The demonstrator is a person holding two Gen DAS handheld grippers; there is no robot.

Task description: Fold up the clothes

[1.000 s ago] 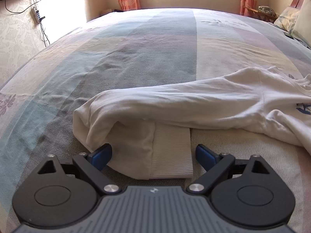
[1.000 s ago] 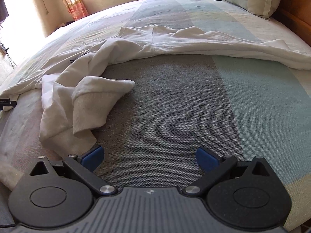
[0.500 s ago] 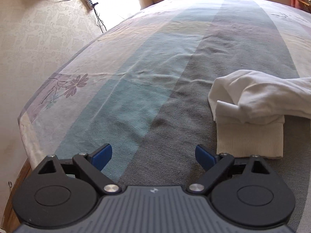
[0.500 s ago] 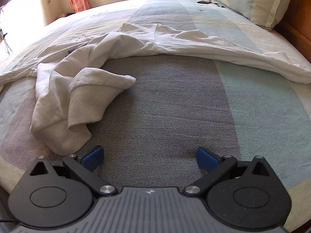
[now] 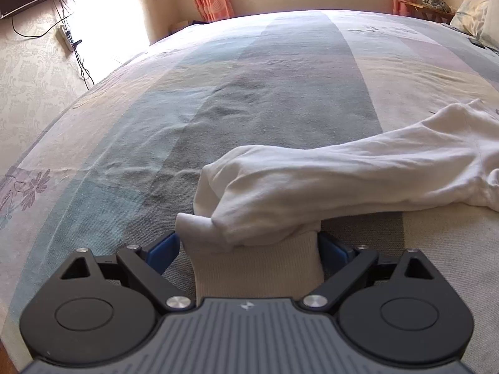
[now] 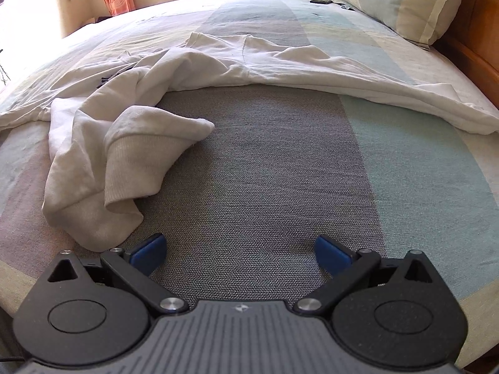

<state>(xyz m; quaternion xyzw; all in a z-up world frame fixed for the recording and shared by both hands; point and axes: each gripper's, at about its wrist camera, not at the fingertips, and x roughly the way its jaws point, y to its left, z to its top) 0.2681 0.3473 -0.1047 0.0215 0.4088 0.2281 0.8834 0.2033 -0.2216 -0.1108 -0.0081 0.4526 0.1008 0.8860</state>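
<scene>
A white sweatshirt [image 6: 280,62] lies spread and rumpled across the striped bedspread [image 6: 265,171]. One sleeve [image 5: 343,174] runs in from the right of the left wrist view and ends in a ribbed cuff [image 5: 255,268]. My left gripper [image 5: 248,251] is open, with that cuff lying between its blue pads [image 5: 163,249] close to both. In the right wrist view the other sleeve [image 6: 131,155] is bunched at the left. My right gripper [image 6: 238,251] is open over bare bedspread, and its left pad is just beside that sleeve's end.
A pillow [image 6: 405,0] leans on the wooden headboard [image 6: 477,40] at the far right, with a dark phone-like object [image 6: 321,0] near it. The bed's edge drops off at the left [image 5: 18,218]. A power strip with cables [image 5: 67,35] hangs on the wall.
My left gripper swung away to the left, then came back onto the cuff, which now lies between its open fingers. The right gripper shifted slightly and stayed open.
</scene>
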